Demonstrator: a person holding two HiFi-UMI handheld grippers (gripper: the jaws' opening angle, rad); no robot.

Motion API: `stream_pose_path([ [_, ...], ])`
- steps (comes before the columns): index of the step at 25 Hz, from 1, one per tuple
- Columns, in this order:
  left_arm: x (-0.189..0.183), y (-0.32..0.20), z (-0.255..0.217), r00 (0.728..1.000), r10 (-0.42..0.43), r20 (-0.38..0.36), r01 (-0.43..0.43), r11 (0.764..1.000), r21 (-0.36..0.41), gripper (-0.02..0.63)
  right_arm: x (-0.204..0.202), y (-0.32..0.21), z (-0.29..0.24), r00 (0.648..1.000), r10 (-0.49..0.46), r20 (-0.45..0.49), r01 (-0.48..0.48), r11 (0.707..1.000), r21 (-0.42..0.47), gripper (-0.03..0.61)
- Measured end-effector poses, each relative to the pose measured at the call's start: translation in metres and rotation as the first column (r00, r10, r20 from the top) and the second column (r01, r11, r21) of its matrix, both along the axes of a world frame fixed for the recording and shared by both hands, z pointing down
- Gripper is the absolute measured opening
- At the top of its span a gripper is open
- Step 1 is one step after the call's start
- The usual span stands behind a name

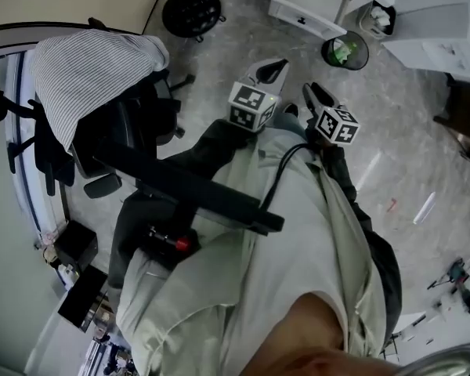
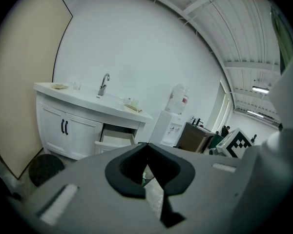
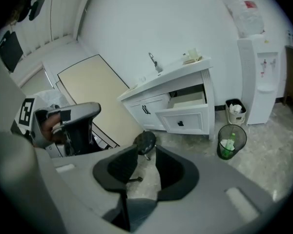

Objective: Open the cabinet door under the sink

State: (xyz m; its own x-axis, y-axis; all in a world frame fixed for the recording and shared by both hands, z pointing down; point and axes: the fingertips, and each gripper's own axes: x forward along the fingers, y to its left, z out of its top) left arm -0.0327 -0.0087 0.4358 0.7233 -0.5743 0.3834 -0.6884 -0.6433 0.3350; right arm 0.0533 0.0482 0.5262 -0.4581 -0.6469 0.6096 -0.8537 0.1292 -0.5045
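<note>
The white sink cabinet (image 2: 78, 126) stands far ahead against the wall, with a faucet (image 2: 103, 84) on its counter. Its two doors (image 2: 64, 126) carry black handles and are closed. To their right a drawer (image 2: 115, 138) is pulled out. The right gripper view shows the same doors (image 3: 145, 109) and the drawer (image 3: 183, 121). My left gripper (image 2: 147, 145) is shut with nothing in it. My right gripper (image 3: 146, 147) is open and empty. Both grippers hang in the air well short of the cabinet, the left gripper (image 1: 272, 70) beside the right gripper (image 1: 315, 94) above the person's lap.
A round black stool (image 3: 144, 141) stands on the floor in front of the cabinet. A mesh bin (image 3: 230, 141) and a water dispenser (image 3: 261, 77) are to its right. An office chair (image 1: 94, 77) draped with striped cloth is at my left.
</note>
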Motion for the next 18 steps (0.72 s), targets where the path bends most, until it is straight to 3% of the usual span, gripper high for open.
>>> stream_pose_path([
  [6,0.032,0.022,0.004,1.000,-0.010,0.026,0.010,1.000,-0.003,0.008,0.043,0.006,-0.013,0.995,0.050,0.090,-0.055,0.997,0.055,0.114],
  [13,0.037,0.039,0.011,0.994,-0.107,0.039,0.108,0.994,-0.027,0.008,0.033,0.021,-0.001,0.982,-0.113,0.154,0.116,0.993,-0.007,0.114],
  [18,0.037,0.070,0.022,0.985,-0.155,0.078,0.160,0.985,-0.068,0.008,0.037,0.050,0.013,0.976,-0.129,0.177,0.144,0.987,-0.075,0.114],
])
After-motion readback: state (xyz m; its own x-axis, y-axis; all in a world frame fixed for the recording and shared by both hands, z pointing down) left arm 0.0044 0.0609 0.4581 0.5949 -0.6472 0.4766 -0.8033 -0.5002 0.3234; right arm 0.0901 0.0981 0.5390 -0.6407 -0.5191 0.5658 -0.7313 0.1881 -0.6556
